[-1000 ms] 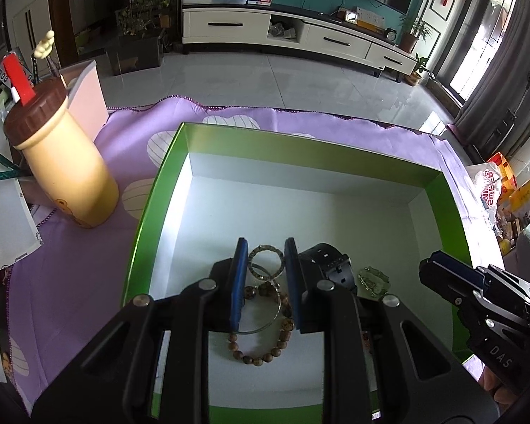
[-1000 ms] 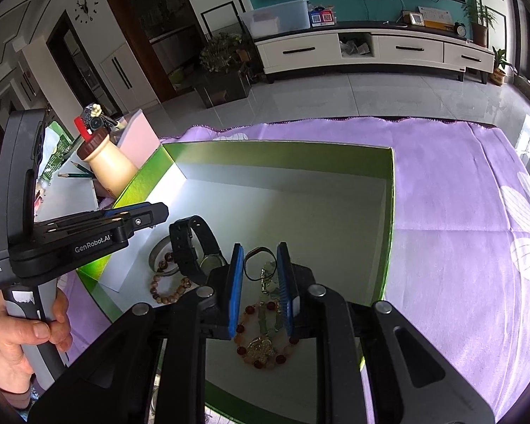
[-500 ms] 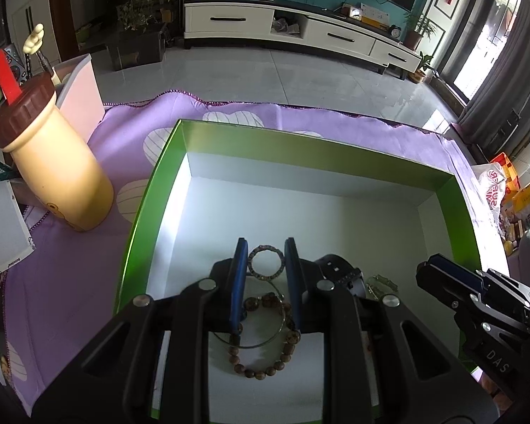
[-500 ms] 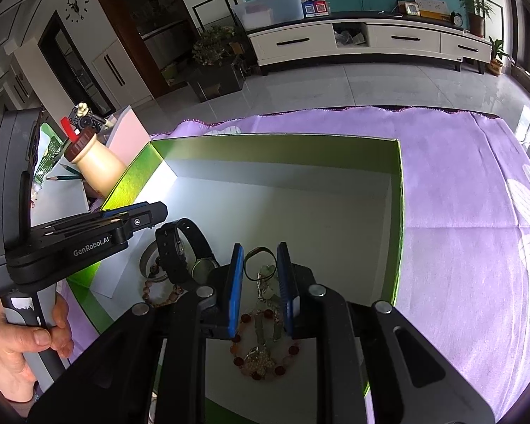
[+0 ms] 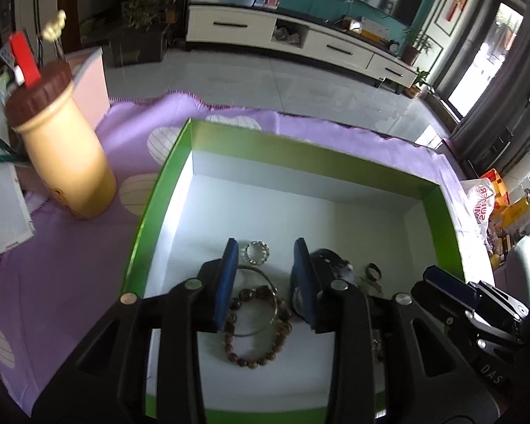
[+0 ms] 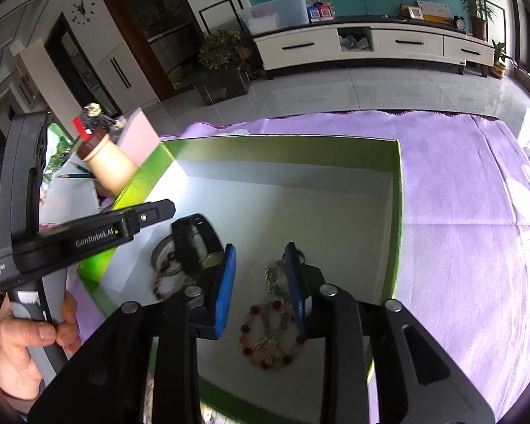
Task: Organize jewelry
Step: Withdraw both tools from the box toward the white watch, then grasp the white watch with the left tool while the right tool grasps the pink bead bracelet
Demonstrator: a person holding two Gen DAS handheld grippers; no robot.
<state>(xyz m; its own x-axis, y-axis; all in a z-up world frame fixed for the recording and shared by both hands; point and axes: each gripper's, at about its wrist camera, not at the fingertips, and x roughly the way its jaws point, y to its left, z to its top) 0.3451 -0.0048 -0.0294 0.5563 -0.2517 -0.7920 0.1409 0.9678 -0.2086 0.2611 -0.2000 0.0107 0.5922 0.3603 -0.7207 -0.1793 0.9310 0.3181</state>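
Jewelry lies low in the green box [image 5: 166, 183]: beads [image 5: 254, 339], ring [image 5: 257, 249], watch [image 6: 194, 243] and red bracelet [image 6: 270, 335]. Left claw [image 5: 266, 279] and right claw [image 6: 259, 282] hang released, empty, above them. Bottle [image 5: 63, 155] stands upper left on purple cloth [image 6: 477, 212].

bracelets: 3 [image 5: 256, 332] | watch: 1 [image 6: 194, 243] | box: 1 [image 5: 300, 152] | bottle: 1 [image 5: 63, 155]

Jewelry lies in the box [image 5: 166, 176]; bottle [image 5: 62, 162] stands left of it.
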